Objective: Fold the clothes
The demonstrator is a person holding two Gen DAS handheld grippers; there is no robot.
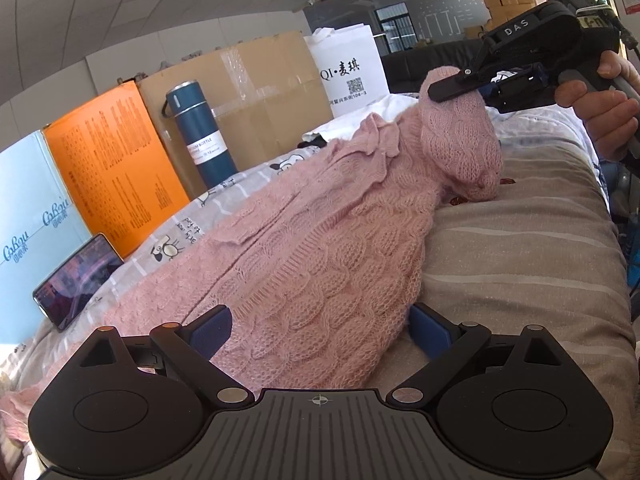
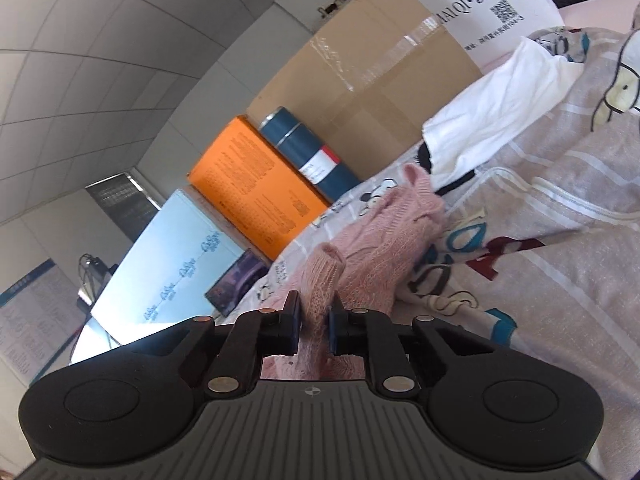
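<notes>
Pinching the pink sweater [image 2: 372,240], right tongs [image 2: 314,320] grip; left tongs [image 1: 320,328] gape wide.

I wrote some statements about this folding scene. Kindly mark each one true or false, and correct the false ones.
1. The right gripper is shut on the pink sweater's sleeve. True.
2. The left gripper is clamped on the pink sweater. False: its jaws stand wide open around the knit.
3. The teal bottle lies flat on the bed. False: it stands upright.
4. A phone leans against the light blue box. True.
</notes>
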